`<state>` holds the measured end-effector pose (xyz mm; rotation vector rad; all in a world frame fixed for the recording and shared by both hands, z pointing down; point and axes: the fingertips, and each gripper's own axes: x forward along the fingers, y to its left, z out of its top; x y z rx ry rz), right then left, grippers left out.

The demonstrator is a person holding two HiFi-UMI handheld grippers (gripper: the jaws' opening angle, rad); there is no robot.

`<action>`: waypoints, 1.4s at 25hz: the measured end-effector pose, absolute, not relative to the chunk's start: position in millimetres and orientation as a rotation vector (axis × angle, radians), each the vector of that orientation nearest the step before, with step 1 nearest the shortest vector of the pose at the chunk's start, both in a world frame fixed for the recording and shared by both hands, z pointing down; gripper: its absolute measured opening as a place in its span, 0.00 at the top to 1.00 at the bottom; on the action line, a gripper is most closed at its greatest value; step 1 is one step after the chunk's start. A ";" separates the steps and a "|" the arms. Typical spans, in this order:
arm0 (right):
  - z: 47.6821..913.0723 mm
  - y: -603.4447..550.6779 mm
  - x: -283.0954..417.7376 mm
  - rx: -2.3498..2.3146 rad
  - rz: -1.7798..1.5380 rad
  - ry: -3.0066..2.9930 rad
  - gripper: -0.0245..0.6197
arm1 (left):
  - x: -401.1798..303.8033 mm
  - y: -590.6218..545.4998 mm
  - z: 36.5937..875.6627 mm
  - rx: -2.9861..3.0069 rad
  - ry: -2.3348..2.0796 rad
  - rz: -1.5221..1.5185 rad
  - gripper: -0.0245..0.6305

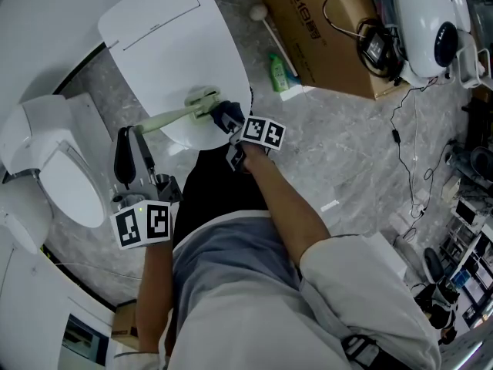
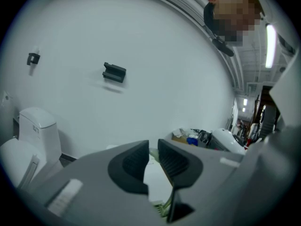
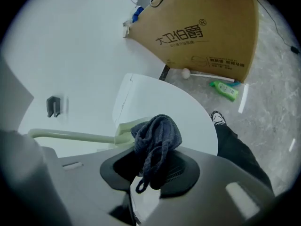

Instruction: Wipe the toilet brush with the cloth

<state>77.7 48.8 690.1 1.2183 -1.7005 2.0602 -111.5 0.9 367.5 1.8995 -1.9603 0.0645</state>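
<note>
A pale green toilet brush (image 1: pixel 173 117) lies across the closed white toilet lid (image 1: pixel 177 45), its head (image 1: pixel 202 99) pointing away from me. My left gripper (image 1: pixel 132 137) is shut on the near end of the handle; the left gripper view shows a pale green strip of brush (image 2: pixel 153 152) between the nearly closed jaws of that gripper (image 2: pixel 154 157). My right gripper (image 1: pixel 231 122) is shut on a dark blue cloth (image 1: pixel 226 114), right beside the brush head. In the right gripper view the cloth (image 3: pixel 157 135) bunches out of that gripper (image 3: pixel 150 166), next to the brush (image 3: pixel 75 136).
A second white toilet (image 1: pixel 54 168) stands at the left. Behind the lid sit a cardboard box (image 1: pixel 308 29), a green bottle (image 1: pixel 278 72) and a white-knobbed stick (image 1: pixel 258 11). A white appliance (image 1: pixel 427 21) and cables fill the right. Grey marble floor (image 1: pixel 347 153) surrounds my legs.
</note>
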 end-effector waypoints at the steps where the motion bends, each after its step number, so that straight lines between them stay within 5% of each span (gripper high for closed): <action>1: 691.0 48.3 77.5 1.213 2.034 -1.698 0.81 | -111.9 0.8 367.5 1.898 -1.960 0.063 0.96; 21: 661.9 13.8 53.6 0.818 1.077 -1.930 0.81 | -115.1 -1.7 367.4 1.882 -1.963 0.037 0.96; 35: 682.6 2.4 36.2 0.560 1.032 -1.859 0.81 | -112.5 14.0 369.6 1.860 -1.960 0.036 0.96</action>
